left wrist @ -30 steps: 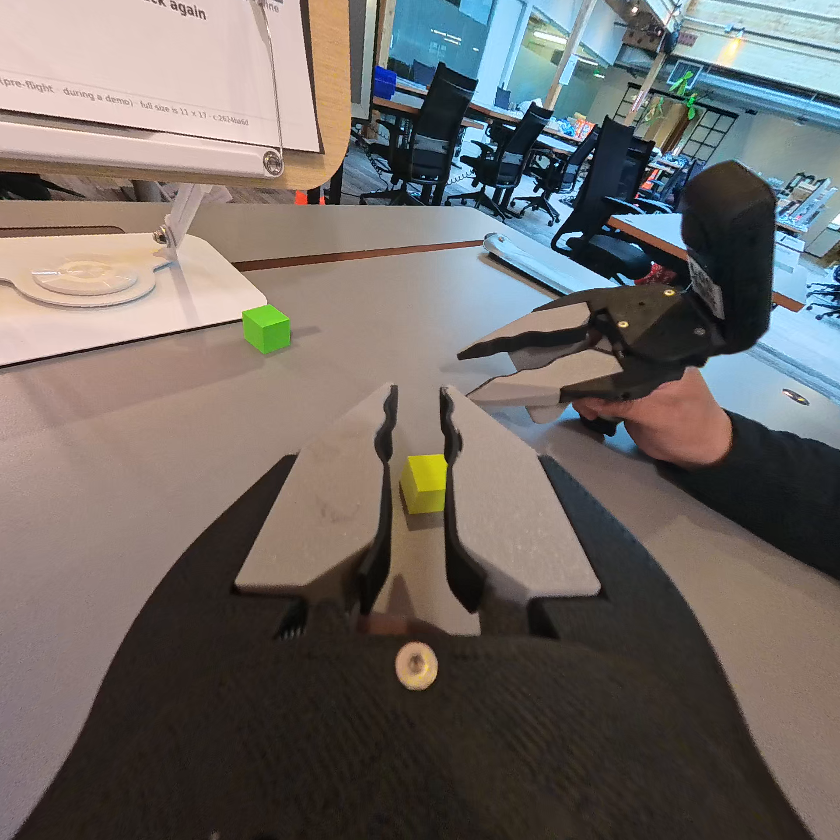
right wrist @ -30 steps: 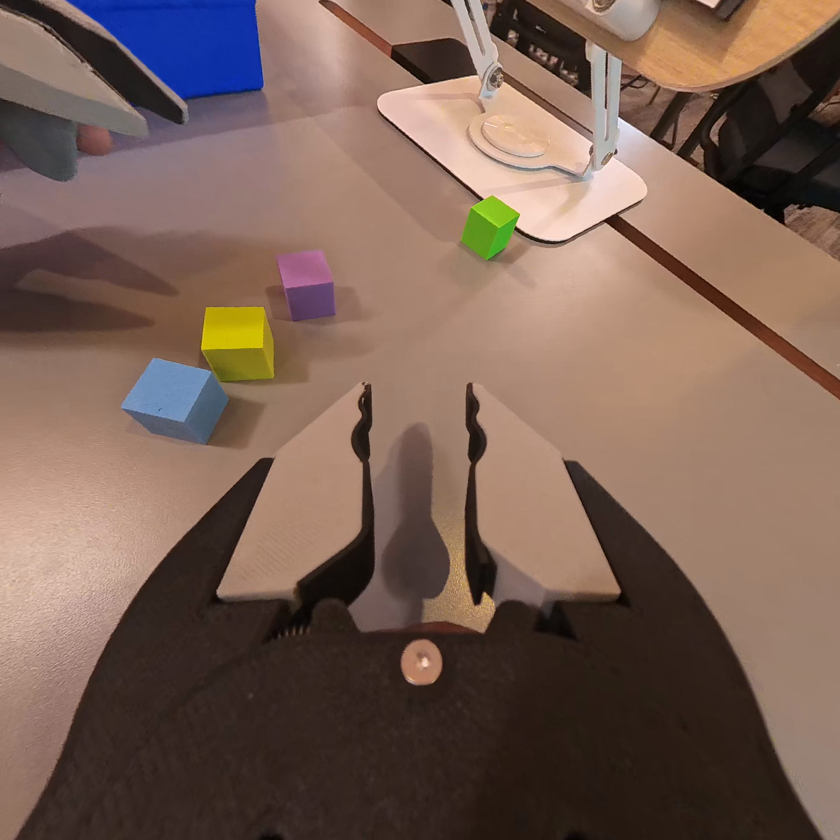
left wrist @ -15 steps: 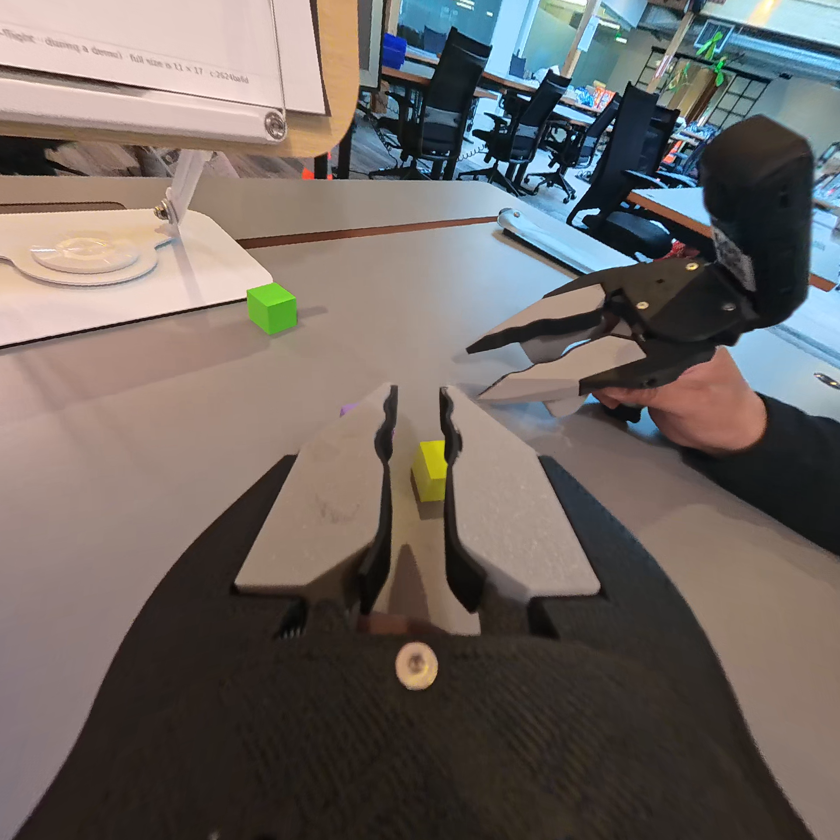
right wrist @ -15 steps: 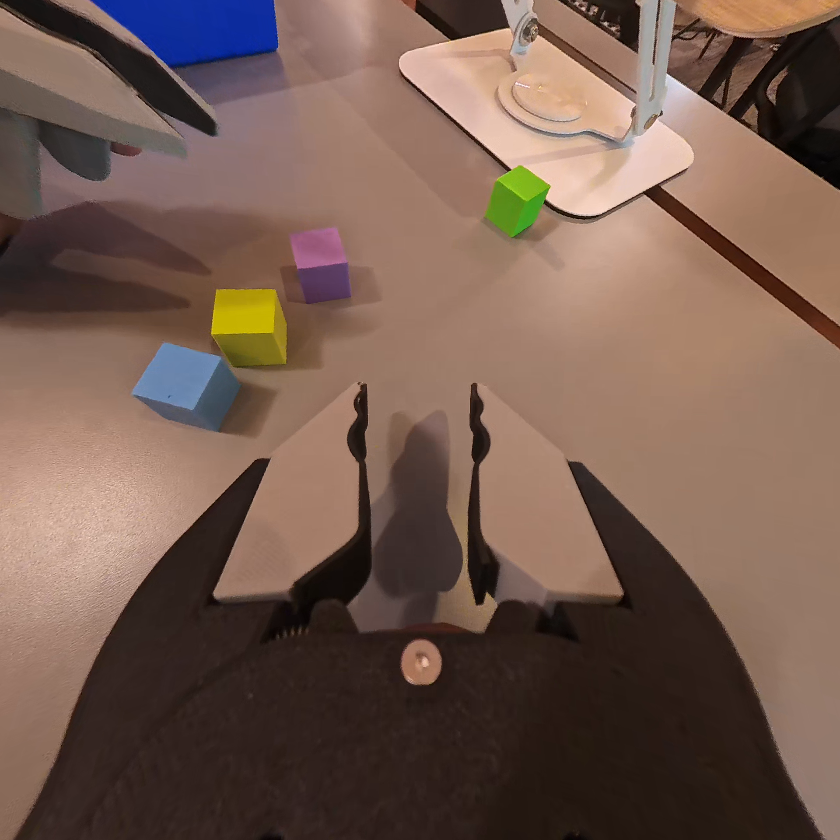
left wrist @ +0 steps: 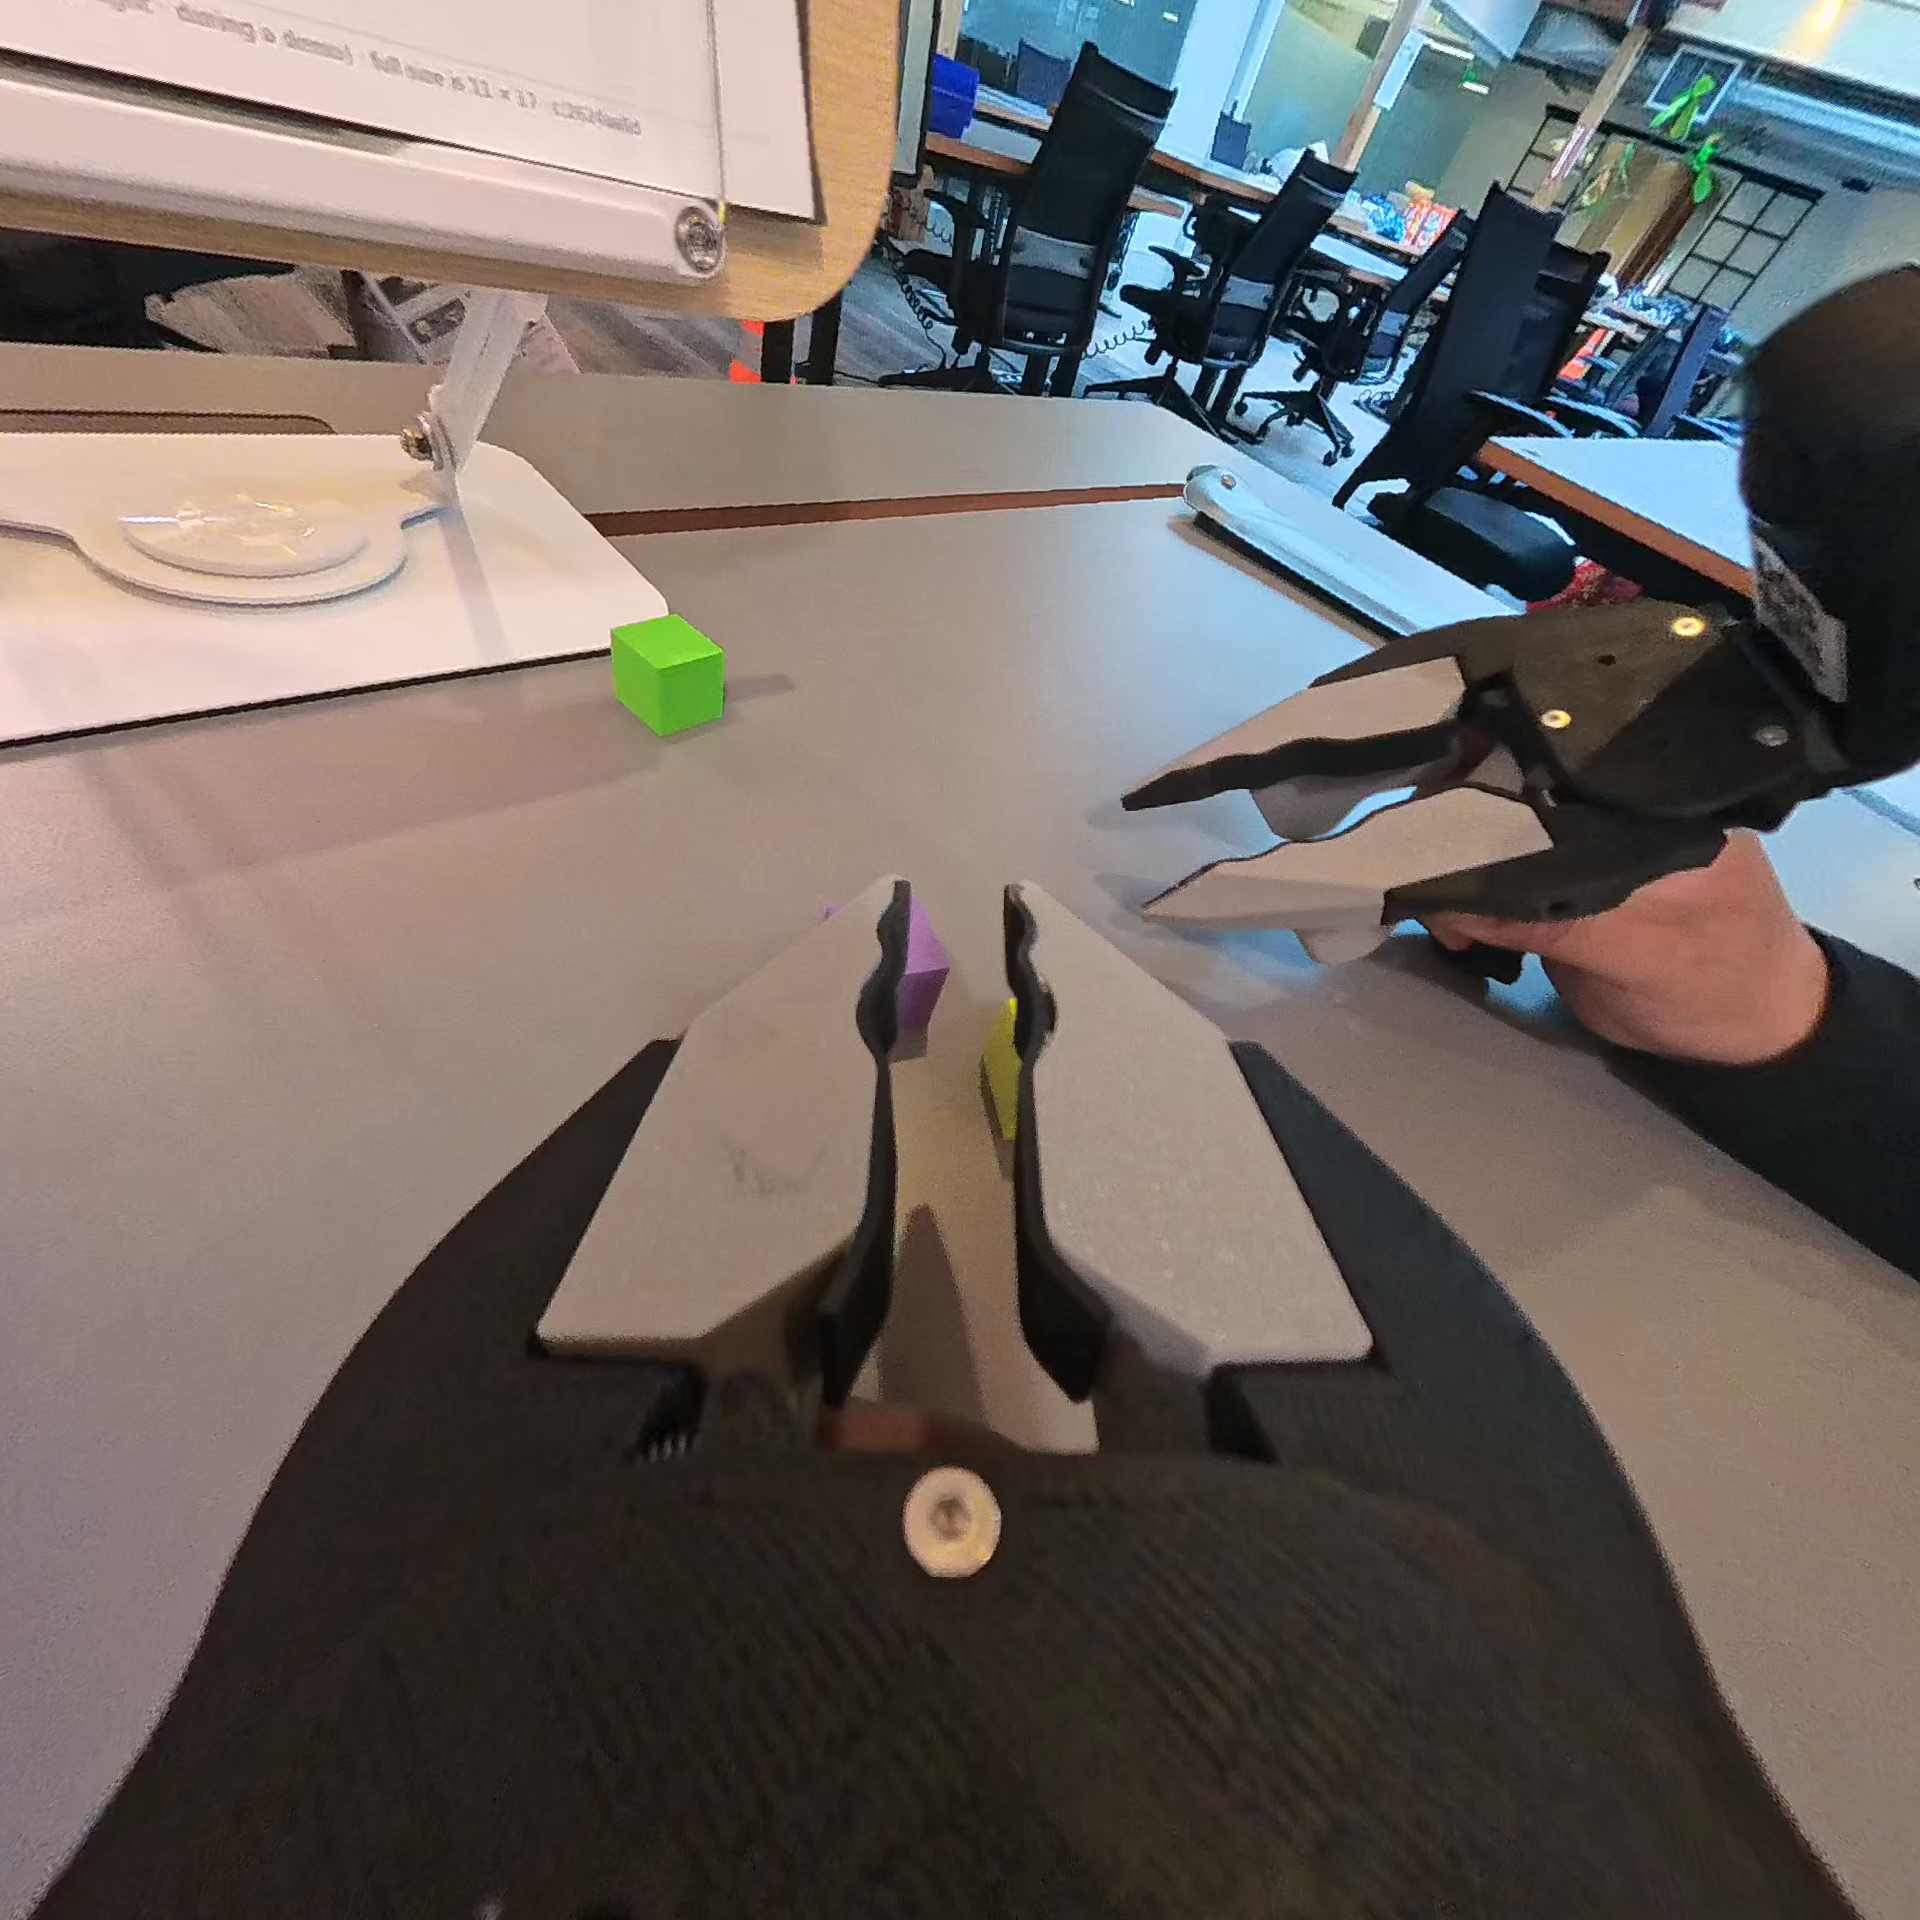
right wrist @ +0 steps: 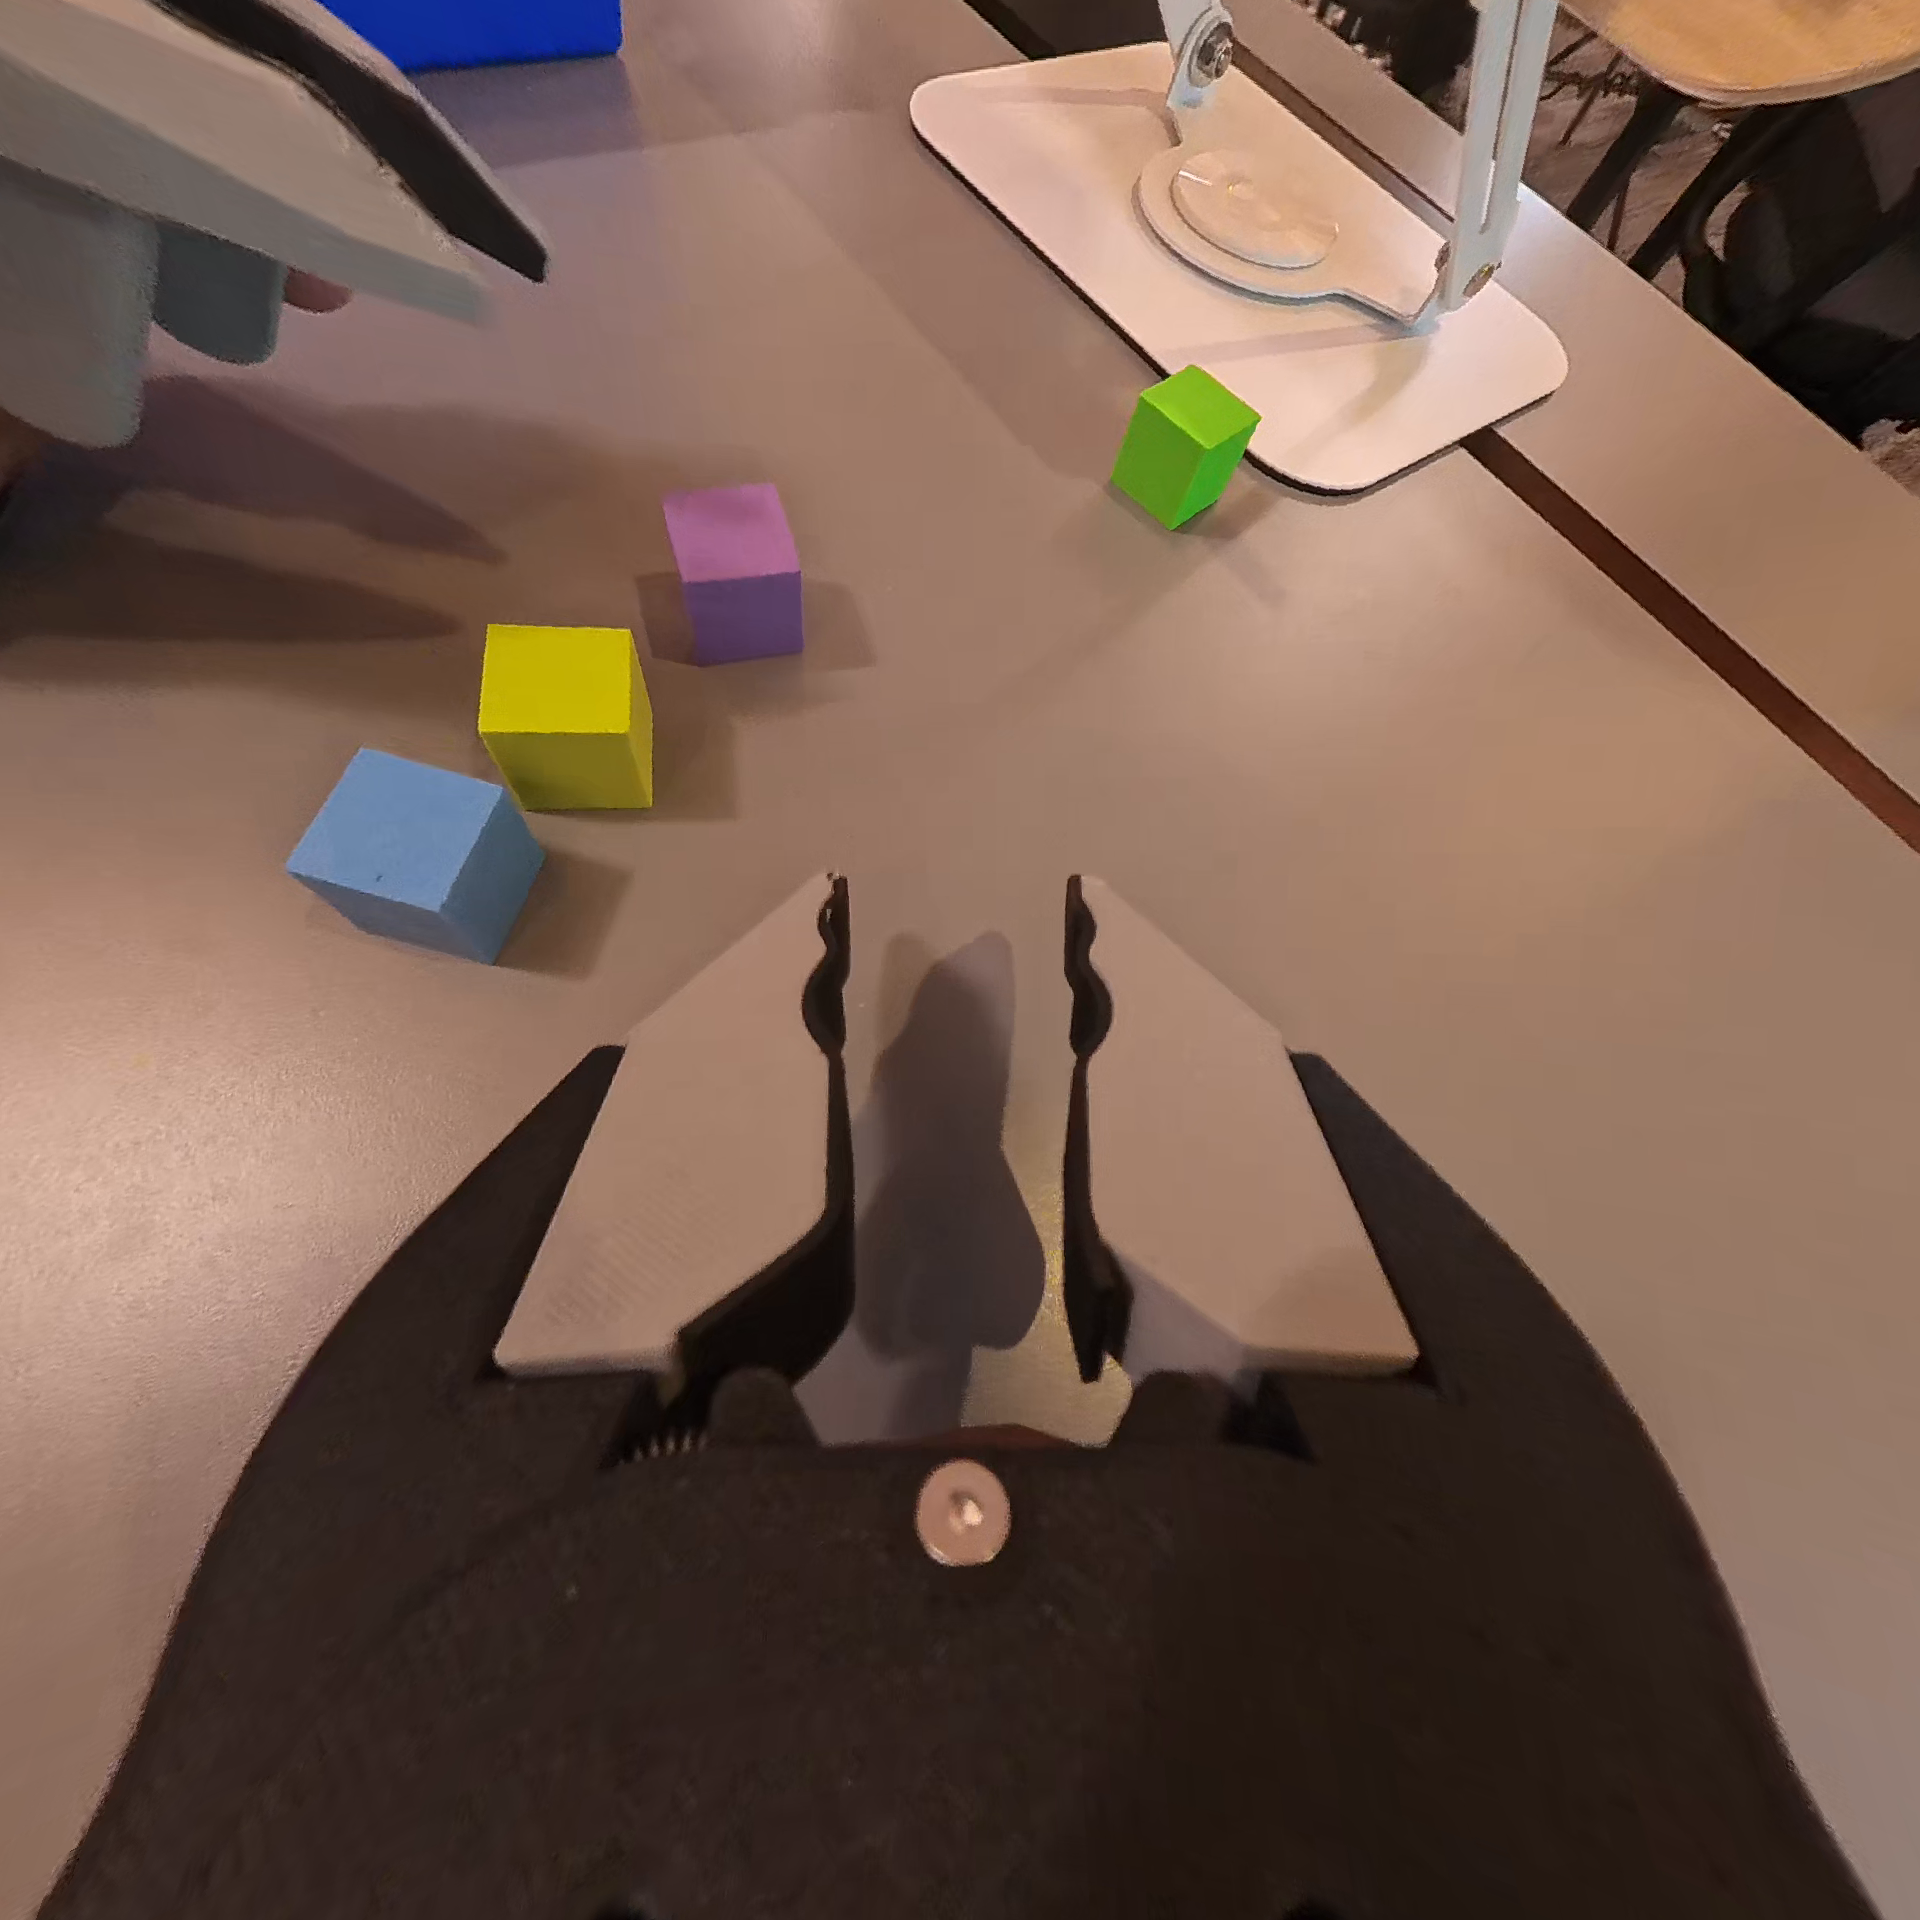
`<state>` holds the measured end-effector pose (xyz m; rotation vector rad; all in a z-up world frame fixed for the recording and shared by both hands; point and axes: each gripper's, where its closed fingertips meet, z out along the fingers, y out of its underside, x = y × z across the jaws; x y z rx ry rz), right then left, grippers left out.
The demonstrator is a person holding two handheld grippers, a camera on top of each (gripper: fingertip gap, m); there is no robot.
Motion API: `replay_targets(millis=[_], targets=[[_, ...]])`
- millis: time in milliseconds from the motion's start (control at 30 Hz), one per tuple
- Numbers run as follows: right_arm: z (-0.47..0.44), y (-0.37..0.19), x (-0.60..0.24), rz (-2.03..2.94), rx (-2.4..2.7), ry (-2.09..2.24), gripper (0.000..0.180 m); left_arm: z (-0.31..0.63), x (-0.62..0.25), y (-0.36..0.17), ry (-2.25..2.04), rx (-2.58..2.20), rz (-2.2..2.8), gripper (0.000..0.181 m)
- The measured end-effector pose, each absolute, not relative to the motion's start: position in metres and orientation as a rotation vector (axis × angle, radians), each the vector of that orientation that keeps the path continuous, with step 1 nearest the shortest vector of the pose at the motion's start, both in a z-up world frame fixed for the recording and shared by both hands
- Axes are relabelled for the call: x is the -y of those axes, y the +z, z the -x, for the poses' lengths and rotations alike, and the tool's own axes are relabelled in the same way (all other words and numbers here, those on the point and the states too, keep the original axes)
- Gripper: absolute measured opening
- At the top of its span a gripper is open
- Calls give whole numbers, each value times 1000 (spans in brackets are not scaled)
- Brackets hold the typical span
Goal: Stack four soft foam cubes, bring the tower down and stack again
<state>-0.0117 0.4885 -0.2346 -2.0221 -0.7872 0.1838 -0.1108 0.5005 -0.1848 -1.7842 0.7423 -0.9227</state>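
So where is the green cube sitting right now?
The green cube rests on the grey table, apart from the other three cubes, at the corner of the white stand base; it is upper right in the right wrist view, left of centre in the left wrist view.

A printed sheet (left wrist: 436,73) bears blurred black writing.
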Motion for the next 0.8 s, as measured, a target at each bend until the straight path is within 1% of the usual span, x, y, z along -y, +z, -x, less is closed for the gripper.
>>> replay_targets(millis=[167,800], targets=[[12,-234,-487,2008,798,152,36,112,-502,-184,-907,-735,1780,15],[10,-230,-488,1998,767,169,36,114,-502,-181,-902,-730,1769,15]])
